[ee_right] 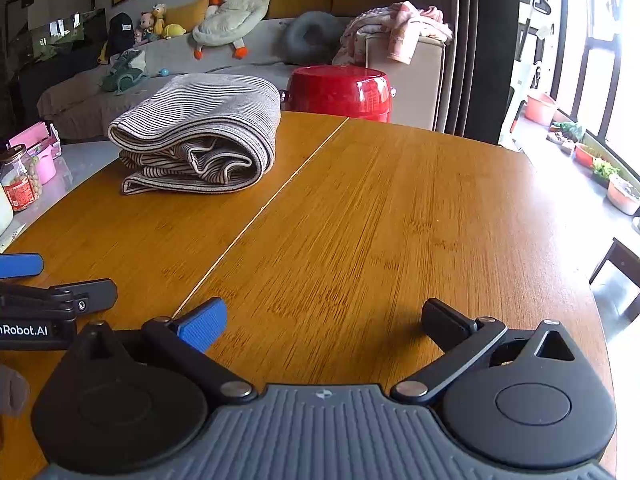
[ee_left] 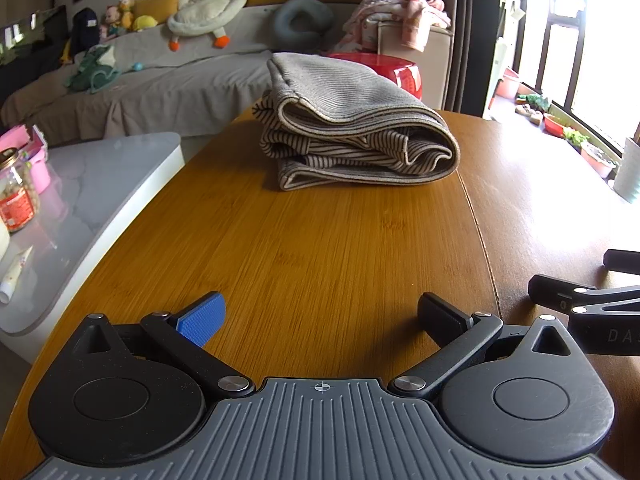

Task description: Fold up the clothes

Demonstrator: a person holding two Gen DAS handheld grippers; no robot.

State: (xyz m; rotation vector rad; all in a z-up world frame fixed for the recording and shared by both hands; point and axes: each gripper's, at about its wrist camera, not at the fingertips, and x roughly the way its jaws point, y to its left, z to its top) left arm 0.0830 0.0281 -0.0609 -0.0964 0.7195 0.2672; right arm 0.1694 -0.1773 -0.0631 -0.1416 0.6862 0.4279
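Note:
A grey and striped garment [ee_left: 352, 128] lies folded in a thick bundle at the far end of the wooden table [ee_left: 320, 248]. It also shows in the right wrist view [ee_right: 200, 136], far left. My left gripper [ee_left: 320, 316] is open and empty, low over the table's near part, well short of the garment. My right gripper [ee_right: 324, 322] is open and empty too, beside the left one. The right gripper's fingers [ee_left: 560, 290] show at the right edge of the left view; the left gripper's fingers [ee_right: 88, 294] show at the left edge of the right view.
A red stool [ee_right: 340, 90] stands behind the table. A grey side table [ee_left: 92, 208] on the left holds a jar [ee_left: 16, 196] and a pink box [ee_left: 28, 152]. A sofa [ee_left: 160, 80] with plush toys and a clothes pile [ee_left: 400, 16] lies beyond.

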